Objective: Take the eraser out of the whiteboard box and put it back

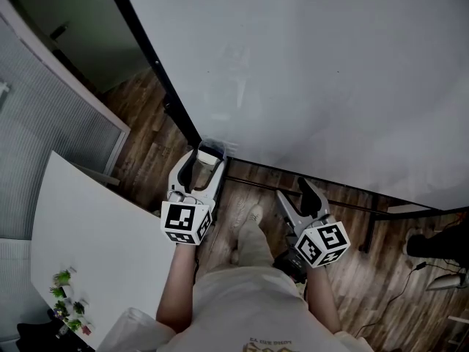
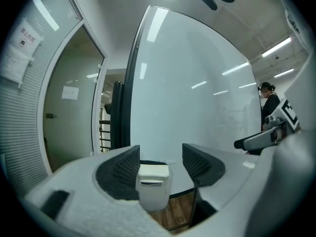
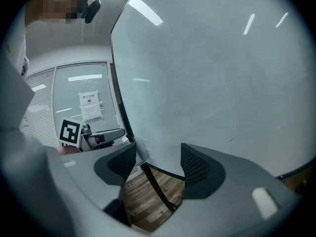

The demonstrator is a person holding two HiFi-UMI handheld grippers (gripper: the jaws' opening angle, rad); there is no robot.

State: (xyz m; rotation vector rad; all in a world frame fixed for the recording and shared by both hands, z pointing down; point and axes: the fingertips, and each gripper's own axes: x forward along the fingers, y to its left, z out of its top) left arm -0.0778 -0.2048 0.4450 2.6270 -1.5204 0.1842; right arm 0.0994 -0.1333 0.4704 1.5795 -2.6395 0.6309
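A white eraser (image 1: 208, 157) (image 2: 153, 184) stands upright between the jaws of my left gripper (image 1: 207, 161) (image 2: 160, 164), which is shut on it. Wood floor shows beneath it. It is at the lower left corner of the whiteboard (image 1: 315, 72), where a clear box (image 1: 212, 145) (image 3: 140, 149) is mounted. My right gripper (image 1: 290, 188) (image 3: 158, 162) stands open and empty to the right, pointing at the whiteboard's bottom edge. Each gripper shows in the other's view: the left gripper (image 3: 101, 137) and the right gripper (image 2: 261, 139).
A white table (image 1: 88, 240) lies close on the left, beside a glass partition with blinds (image 1: 44, 108). The whiteboard stand's dark bar (image 1: 344, 204) runs along the floor. Cables (image 1: 432, 270) lie at the right. A person (image 2: 269, 105) stands far off.
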